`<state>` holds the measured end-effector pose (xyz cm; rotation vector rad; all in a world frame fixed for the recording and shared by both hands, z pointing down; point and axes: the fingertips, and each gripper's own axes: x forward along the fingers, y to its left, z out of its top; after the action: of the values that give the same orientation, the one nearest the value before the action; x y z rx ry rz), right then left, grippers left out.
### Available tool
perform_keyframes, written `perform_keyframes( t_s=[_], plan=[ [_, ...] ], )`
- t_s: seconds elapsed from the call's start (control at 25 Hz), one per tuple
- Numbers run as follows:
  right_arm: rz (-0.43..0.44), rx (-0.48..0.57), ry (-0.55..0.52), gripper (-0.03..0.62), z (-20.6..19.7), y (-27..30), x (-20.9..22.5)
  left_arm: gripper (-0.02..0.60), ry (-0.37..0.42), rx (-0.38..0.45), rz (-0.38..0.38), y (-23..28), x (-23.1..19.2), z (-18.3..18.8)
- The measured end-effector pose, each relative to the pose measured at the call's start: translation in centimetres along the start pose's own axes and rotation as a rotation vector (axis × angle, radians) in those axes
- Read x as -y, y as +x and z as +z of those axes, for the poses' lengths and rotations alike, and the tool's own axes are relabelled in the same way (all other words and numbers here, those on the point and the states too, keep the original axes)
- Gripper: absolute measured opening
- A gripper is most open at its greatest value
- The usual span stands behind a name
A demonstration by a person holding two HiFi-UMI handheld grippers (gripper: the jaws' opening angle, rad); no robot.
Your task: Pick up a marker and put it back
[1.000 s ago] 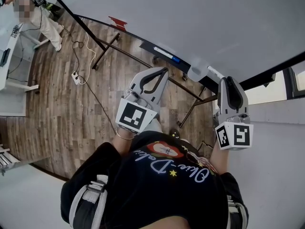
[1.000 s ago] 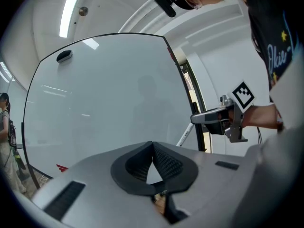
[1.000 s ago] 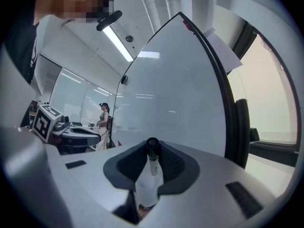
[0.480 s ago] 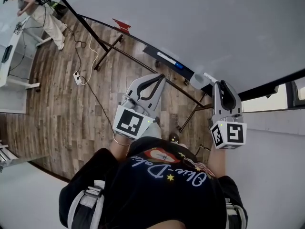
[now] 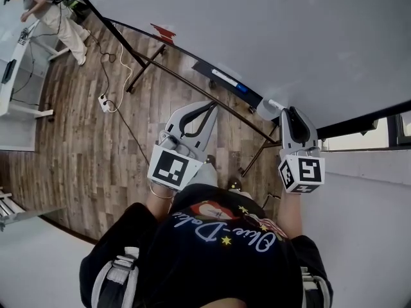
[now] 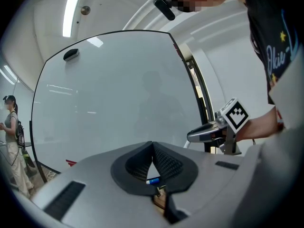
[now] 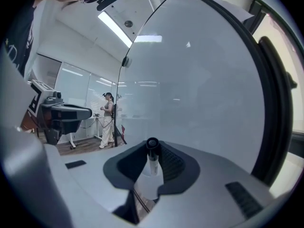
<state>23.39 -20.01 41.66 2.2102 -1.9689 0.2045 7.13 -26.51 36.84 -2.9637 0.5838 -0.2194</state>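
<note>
A whiteboard (image 5: 289, 37) fills the space ahead of both grippers. The left gripper (image 6: 152, 148) has its jaws pressed together on nothing. The right gripper (image 7: 152, 150) is clamped on a marker (image 7: 152, 161), black end toward the board, near the tray (image 5: 204, 67).

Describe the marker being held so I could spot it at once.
Find the big whiteboard, then the right gripper near its lower edge. The marker clamped in its jaws is white with a black end; the other marker, blue-tipped, lies on the tray.
</note>
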Motion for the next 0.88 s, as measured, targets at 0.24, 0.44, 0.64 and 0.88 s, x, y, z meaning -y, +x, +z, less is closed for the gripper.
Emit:
perform_keyframes(
  t_s=[0.24,0.44,0.64,0.88],
  plan=[
    [0.01,-0.025,0.002,0.072,-1.4,1.0,-0.3,0.003,0.008,-0.021,0.014,-0.6,-0.2,-0.3],
    [0.007,-0.036,-0.004,0.072,-2.2,1.7,-0.5,0.003,0.015,-0.005,0.024,-1.0,-0.5,0.1],
    [-0.004,-0.055,-0.019,0.071,-3.1,1.7,0.0,0.003,0.011,-0.003,0.028,-1.1,-0.2,-0.1],
    [0.007,-0.059,-0.036,0.072,-3.6,2.0,-0.8,0.003,-0.014,0.012,0.047,-2.1,-0.5,0.5]
  ],
)
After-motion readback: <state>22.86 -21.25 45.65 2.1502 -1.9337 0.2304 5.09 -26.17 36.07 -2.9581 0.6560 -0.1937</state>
